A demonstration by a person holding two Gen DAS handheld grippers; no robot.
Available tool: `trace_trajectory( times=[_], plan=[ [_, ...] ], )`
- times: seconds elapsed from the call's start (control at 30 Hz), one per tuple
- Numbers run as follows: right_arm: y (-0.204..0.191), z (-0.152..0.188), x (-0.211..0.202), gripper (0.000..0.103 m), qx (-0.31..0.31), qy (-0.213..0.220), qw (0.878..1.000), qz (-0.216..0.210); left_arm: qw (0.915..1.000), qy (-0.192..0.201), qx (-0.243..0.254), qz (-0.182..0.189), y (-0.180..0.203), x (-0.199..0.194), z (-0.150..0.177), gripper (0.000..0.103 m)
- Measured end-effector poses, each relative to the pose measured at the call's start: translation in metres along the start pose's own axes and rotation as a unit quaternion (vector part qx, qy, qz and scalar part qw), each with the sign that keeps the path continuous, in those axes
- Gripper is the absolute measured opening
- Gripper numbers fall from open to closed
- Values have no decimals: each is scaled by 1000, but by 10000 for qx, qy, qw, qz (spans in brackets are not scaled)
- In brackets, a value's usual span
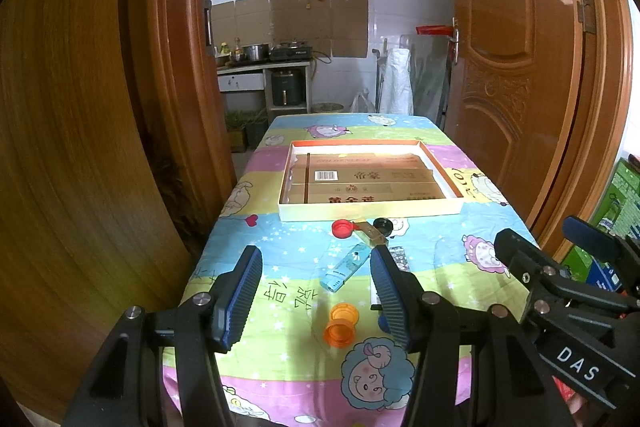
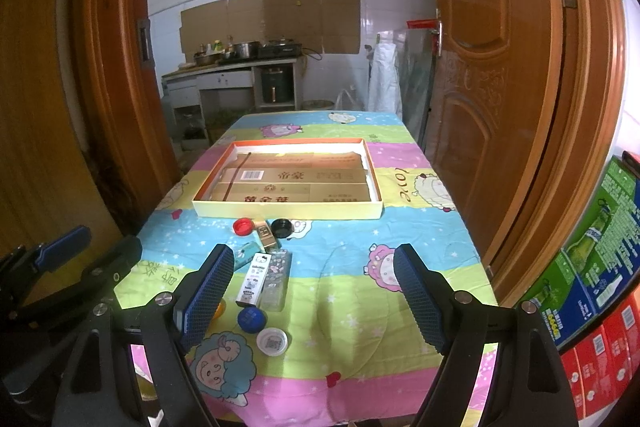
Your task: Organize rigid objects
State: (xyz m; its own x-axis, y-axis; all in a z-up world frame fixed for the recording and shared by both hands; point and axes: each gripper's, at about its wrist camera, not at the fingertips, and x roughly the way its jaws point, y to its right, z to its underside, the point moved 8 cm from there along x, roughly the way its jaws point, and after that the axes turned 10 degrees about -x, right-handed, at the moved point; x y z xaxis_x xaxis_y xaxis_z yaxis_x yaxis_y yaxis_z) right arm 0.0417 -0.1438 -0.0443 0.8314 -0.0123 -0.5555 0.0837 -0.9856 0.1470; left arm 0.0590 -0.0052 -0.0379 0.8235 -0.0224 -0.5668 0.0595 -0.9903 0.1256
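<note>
With both the left gripper [image 1: 316, 297] and right gripper [image 2: 314, 293] spread and holding nothing, a careless descent risks scattering the crowded lighters [image 2: 256, 279] and caps [image 2: 251, 319] lying at 6 o'clock of the tray [image 2: 288, 209].

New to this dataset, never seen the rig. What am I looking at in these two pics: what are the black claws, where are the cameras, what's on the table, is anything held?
No robot: a person holds a two-finger gripper in each hand, each with a fisheye camera looking along its fingers. One picture is from the left gripper, the other from the right gripper. Both are open and hold nothing. On the cartoon tablecloth lies a shallow box lined with cardboard. In front of it are loose items: a red cap, black cap, orange cap, blue cap, white cap, and some small packs.
</note>
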Motion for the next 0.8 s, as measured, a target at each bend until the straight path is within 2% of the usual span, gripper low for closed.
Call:
trace_trajectory(
  times=[0.8],
  plan=[
    [-4, -1, -2, 83, -4, -5, 10000, -8, 10000, 3, 4, -3, 1, -2, 0, 57]
  ],
)
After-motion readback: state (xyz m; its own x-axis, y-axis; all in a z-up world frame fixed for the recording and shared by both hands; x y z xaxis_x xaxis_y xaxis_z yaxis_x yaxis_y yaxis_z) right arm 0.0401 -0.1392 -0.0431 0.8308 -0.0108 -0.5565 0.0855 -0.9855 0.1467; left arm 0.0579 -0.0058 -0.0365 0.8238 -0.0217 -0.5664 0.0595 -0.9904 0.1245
